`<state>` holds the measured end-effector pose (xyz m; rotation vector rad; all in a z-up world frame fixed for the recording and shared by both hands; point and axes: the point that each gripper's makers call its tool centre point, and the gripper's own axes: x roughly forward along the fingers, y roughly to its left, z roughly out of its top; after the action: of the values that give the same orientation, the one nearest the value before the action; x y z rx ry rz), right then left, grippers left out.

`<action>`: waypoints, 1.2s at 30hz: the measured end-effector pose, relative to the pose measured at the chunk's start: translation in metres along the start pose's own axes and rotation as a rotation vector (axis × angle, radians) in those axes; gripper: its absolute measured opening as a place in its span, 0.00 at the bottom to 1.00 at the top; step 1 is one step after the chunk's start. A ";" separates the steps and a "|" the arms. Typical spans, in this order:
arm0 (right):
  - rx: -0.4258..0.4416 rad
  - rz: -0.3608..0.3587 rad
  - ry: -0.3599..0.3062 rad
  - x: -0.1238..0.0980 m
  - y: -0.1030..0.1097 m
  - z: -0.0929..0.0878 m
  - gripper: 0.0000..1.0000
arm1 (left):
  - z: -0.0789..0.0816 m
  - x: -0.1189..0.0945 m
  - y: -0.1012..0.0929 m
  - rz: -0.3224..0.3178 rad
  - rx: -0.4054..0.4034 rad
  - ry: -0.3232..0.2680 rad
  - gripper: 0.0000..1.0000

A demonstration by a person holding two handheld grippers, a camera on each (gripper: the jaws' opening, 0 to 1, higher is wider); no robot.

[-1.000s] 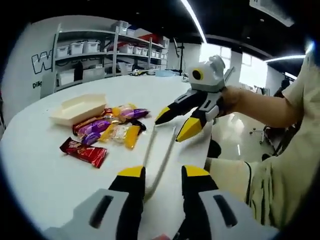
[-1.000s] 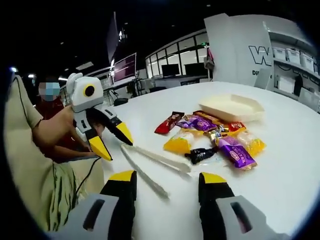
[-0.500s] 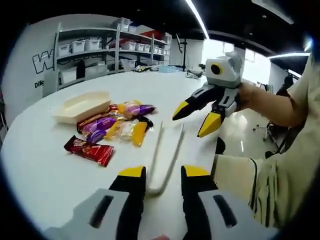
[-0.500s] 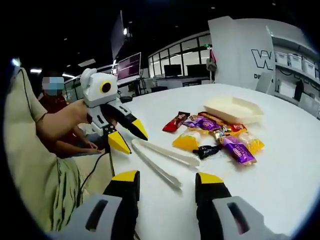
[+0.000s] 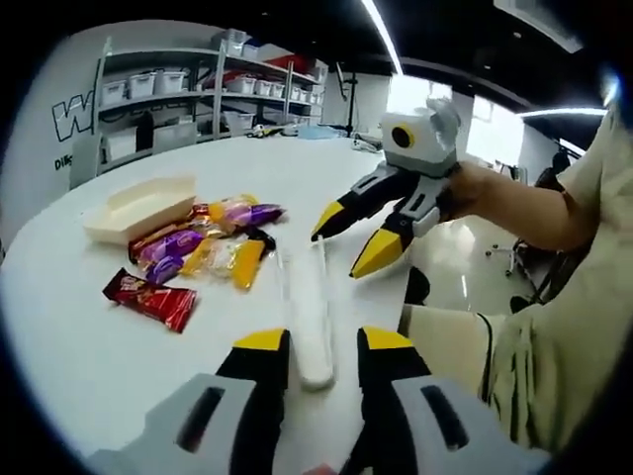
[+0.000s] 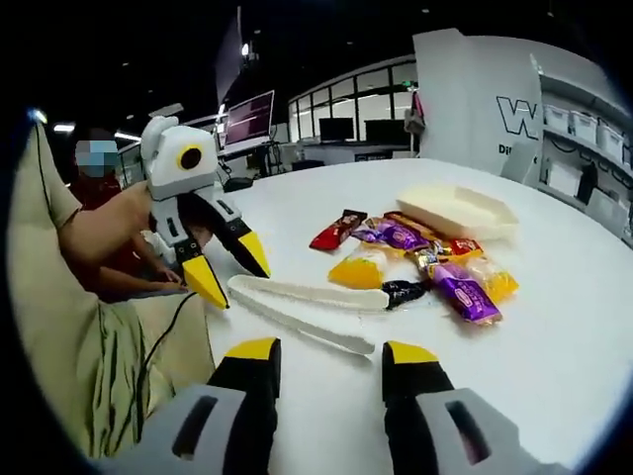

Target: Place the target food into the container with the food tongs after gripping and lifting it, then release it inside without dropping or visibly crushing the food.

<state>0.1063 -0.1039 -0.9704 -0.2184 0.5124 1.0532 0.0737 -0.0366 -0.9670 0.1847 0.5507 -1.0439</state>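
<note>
1. My left gripper (image 5: 311,358) has 2 black jaws with yellow tips on a grey body.
2. My right gripper (image 6: 320,358) matches it.
3. I wear a pale, short sleeve (image 5: 593,168).

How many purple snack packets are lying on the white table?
2. One purple packet lies at the pile's near right end, beside a yellow one. The other purple packet lies farther back, toward the cream tray. More may be hidden in the pile.
</note>
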 end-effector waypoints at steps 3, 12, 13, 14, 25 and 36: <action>-0.004 -0.009 0.008 0.000 -0.002 0.000 0.35 | 0.001 0.002 -0.003 -0.008 -0.001 -0.002 0.26; 0.034 -0.031 0.025 -0.003 -0.008 -0.001 0.31 | 0.007 0.009 -0.011 -0.045 -0.007 -0.007 0.26; 0.037 -0.033 0.025 -0.003 -0.008 -0.001 0.31 | 0.007 0.009 -0.012 -0.049 -0.007 -0.007 0.26; 0.044 -0.035 0.026 -0.004 -0.009 -0.001 0.31 | 0.007 0.010 -0.014 -0.058 -0.010 -0.007 0.26; 0.104 -0.029 0.011 -0.006 -0.007 0.003 0.31 | 0.011 0.020 -0.028 -0.111 -0.034 -0.021 0.25; 0.138 -0.034 0.024 -0.006 -0.009 0.002 0.27 | 0.017 0.034 -0.045 -0.162 -0.029 -0.030 0.25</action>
<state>0.1127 -0.1122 -0.9665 -0.1172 0.5990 0.9786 0.0537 -0.0921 -0.9647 0.1003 0.5600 -1.1933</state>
